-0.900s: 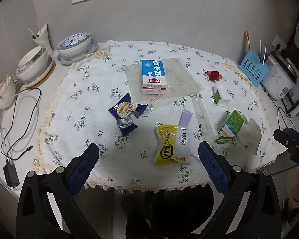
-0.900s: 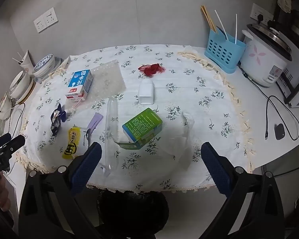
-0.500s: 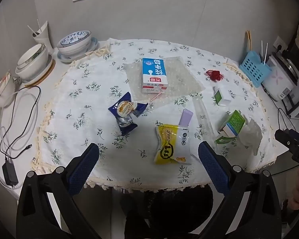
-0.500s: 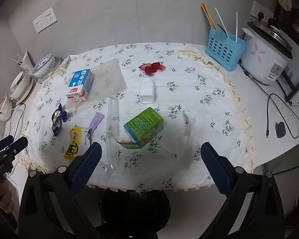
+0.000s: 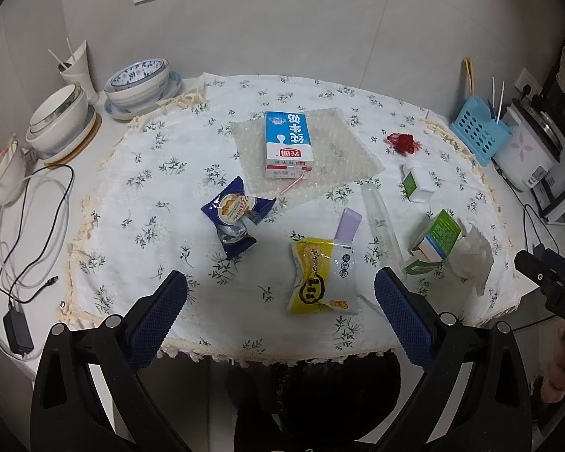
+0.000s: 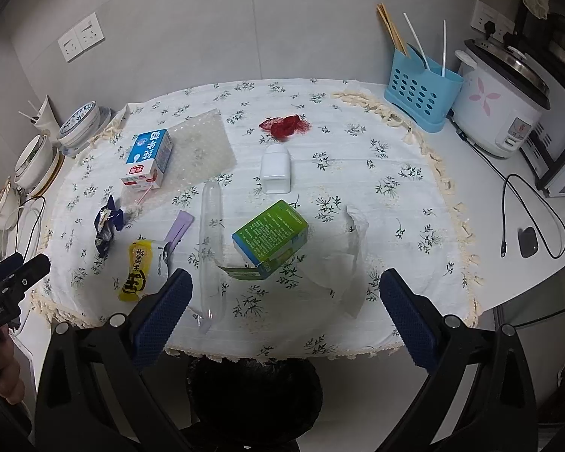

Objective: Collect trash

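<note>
1. I count ten pieces of trash on the floral tablecloth (image 6: 395, 158): one blue milk carton (image 5: 288, 145), one sheet of bubble wrap (image 5: 335, 158), one dark blue snack wrapper (image 5: 234, 222), one yellow snack packet (image 5: 322, 277), one lilac slip (image 5: 348, 223), one clear plastic tube sleeve (image 6: 211, 248), one green box (image 6: 269, 237), one small white-and-green box (image 5: 416, 184), one crumpled tissue (image 5: 471, 258) and one red scrap (image 6: 285, 125).
2. In the left wrist view, the milk carton lies flat at upper centre on the bubble wrap, long axis running up and down the frame, with a pink straw at its lower end.
3. The yellow packet sits at lower centre, long axis near vertical, tilted slightly; the lilac slip pokes out from its upper edge.
4. In the right wrist view, the clear sleeve runs almost vertically at centre left, just left of the green box, whose open flap faces the lower edge.
5. One black-lined bin (image 6: 254, 395) stands below the table edge at bottom centre.
6. My left gripper (image 5: 280, 314) hangs spread wide with nothing between the blue pads; the right gripper (image 6: 286, 312) is likewise spread wide and empty.
7. At the frame edges I see three stacks of bowls (image 5: 58, 120), one blue utensil basket (image 6: 422, 90) and one rice cooker (image 6: 501, 101).
</note>
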Demonstrator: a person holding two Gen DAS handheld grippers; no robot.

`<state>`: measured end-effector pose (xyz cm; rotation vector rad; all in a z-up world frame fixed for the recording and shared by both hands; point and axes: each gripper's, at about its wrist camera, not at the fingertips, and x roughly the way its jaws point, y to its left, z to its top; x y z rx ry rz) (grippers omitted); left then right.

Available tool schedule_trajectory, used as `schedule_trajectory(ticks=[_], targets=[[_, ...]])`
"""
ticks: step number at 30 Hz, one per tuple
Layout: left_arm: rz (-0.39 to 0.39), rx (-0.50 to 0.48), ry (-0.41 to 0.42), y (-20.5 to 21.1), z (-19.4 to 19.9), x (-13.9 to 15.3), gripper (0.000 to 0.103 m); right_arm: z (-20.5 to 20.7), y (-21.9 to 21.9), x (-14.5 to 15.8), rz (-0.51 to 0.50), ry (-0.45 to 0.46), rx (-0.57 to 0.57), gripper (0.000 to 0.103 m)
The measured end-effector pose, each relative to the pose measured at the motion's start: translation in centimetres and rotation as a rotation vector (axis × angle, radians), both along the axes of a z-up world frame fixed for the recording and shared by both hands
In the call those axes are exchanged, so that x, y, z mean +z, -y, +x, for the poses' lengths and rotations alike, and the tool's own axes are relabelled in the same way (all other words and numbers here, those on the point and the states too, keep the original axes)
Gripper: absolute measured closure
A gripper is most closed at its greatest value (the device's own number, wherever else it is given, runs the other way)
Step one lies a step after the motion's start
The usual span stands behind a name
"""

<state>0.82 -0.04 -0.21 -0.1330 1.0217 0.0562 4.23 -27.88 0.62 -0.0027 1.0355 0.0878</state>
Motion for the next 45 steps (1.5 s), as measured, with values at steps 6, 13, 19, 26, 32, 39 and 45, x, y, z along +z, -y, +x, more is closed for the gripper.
schedule_trajectory(ticks=[6,13,19,26,32,39,45], targets=[[-0.011,0.009,0.007,-0.09,0.03,0.12,0.006,-0.04,0.01,0.04,0.001,-0.002,-0.005,0.008],[-0.023,-0.002,0.000,0.00,0.24,0.31,0.006,0.03,-0.24,0.23,-0.017,-0.022,0.014,0.008],[-0.022,0.000,0.004,-0.09,0.05,0.06,0.006,-0.12,-0.29,0.81,-0.008,-0.001,0.003,0.008],[-0.016,-0.024,0.001,0.24,-0.21,-0.04,0.006,-0.37,-0.60,0.64,-0.008,-0.005,0.009,0.008],[-0.010,-0.032,0.001,0.44,-0.31,0.11,0.006,-0.55,-0.35,0.92,-0.005,0.008,-0.002,0.008],[-0.007,-0.030,-0.002,0.34,-0.31,0.18,0.006,-0.71,-0.19,0.81,0.002,0.005,-0.007,0.008],[-0.010,-0.030,-0.004,0.22,-0.34,0.16,0.006,-0.82,-0.33,0.77,0.004,0.007,-0.007,0.008]])
